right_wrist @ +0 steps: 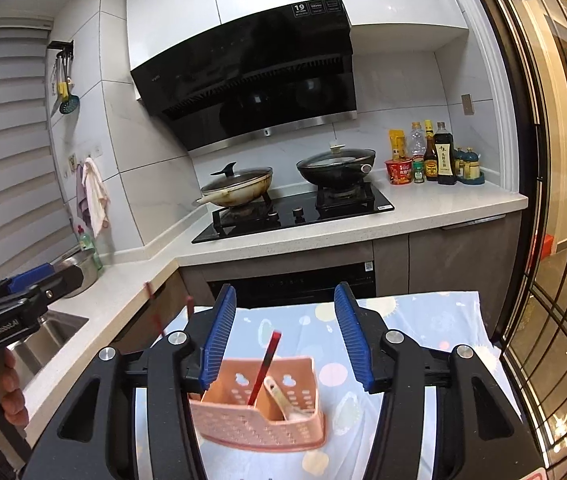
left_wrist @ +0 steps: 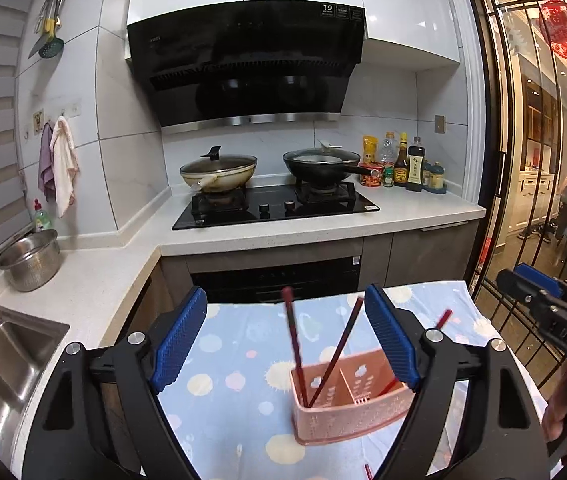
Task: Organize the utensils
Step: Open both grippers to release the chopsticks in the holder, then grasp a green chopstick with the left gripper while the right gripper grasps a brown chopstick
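Note:
A pink perforated utensil holder (left_wrist: 349, 408) stands on the table's blue patterned cloth (left_wrist: 235, 360). Two dark red chopsticks (left_wrist: 294, 344) lean in its left compartment, rising between the fingers of my left gripper (left_wrist: 285, 292), which is open and touches neither. My right gripper (right_wrist: 285, 288) is open above the holder (right_wrist: 259, 416). Below it, one red chopstick (right_wrist: 266, 364) stands in the holder and a pale spoon (right_wrist: 279, 396) lies in the right compartment. Each gripper shows at the edge of the other's view.
Beyond the table's far edge is a counter with a black stove (left_wrist: 275, 208) carrying two lidded woks. Sauce bottles (left_wrist: 403, 164) stand at its right. A sink (left_wrist: 7, 356) and a steel pot (left_wrist: 31, 260) are at the left, a glass door (left_wrist: 539, 160) at the right.

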A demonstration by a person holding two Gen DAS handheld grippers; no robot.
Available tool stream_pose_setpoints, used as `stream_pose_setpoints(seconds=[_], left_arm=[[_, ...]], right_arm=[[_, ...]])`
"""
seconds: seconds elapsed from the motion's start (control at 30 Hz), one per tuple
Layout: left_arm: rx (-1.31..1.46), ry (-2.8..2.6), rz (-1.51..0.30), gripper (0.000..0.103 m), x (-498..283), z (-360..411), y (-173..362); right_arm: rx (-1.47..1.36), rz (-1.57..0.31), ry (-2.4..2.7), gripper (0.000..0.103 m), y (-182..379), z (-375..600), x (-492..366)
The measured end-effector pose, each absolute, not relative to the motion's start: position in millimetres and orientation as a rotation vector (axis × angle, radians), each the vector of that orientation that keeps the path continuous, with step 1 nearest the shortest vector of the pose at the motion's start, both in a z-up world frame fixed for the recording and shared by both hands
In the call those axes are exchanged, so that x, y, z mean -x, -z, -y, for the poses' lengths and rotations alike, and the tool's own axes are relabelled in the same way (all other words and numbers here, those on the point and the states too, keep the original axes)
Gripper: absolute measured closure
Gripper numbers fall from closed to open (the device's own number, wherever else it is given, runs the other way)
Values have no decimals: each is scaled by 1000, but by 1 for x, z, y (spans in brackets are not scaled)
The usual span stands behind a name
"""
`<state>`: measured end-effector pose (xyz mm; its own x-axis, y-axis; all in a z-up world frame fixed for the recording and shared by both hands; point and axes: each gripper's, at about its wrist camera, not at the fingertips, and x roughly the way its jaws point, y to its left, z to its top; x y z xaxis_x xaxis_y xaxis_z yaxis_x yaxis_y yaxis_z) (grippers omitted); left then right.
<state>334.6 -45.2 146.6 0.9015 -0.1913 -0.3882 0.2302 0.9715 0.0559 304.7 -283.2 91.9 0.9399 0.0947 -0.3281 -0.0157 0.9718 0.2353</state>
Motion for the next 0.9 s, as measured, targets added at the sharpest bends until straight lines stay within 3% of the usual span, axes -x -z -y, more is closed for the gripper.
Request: stream_pose_setpoints(seconds=[0.3, 0.57, 0.9], left_arm=[[-118, 207, -456, 19, -274, 24, -98], [-109, 232, -606, 18, -210, 10, -25], [-142, 272, -781, 18, -139, 15, 60]], right_arm=[[-160, -436, -66, 53, -51, 269, -220], [-21, -549, -11, 53, 18, 242, -125], [-58, -714, -9, 54, 102, 220, -54]])
